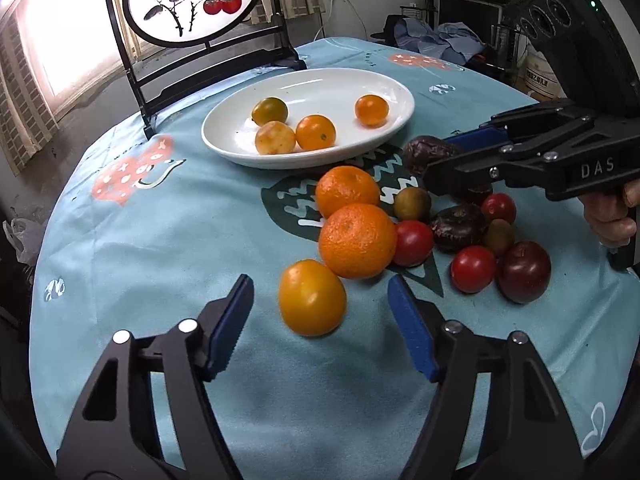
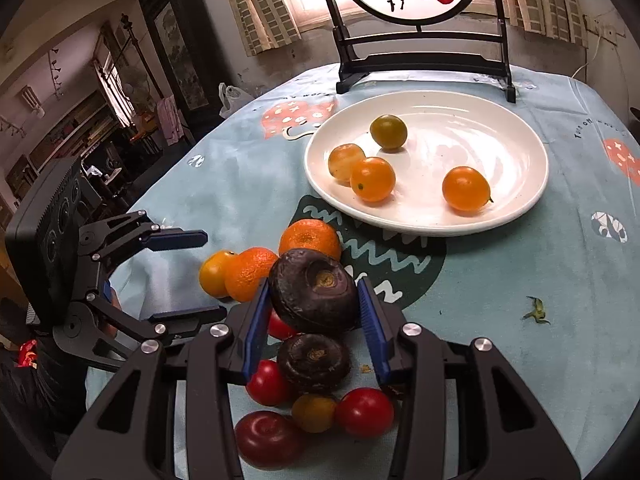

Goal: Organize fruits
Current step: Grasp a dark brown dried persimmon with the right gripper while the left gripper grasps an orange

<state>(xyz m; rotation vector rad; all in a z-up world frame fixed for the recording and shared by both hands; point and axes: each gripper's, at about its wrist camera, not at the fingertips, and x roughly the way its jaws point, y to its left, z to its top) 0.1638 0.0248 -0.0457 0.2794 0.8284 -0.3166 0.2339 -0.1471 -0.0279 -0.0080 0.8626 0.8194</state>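
My right gripper [image 2: 314,300] is shut on a dark purple wrinkled fruit [image 2: 314,290] and holds it above the fruit pile; it also shows in the left wrist view [image 1: 430,154]. My left gripper [image 1: 320,308] is open around a yellow-orange tomato [image 1: 312,298] lying on the cloth, not touching it. A white plate [image 1: 384,80] behind holds several small orange and greenish fruits [image 1: 315,132]. Two mandarins [image 1: 357,240], red tomatoes [image 1: 473,269], another dark purple fruit [image 1: 458,226] and a dark plum [image 1: 524,271] lie in a pile.
A round table with a blue patterned cloth [image 1: 160,240] carries everything. A black stand with a round painted panel [image 1: 196,0] stands behind the plate. A small green stem scrap [image 2: 536,311] lies on the cloth at the right.
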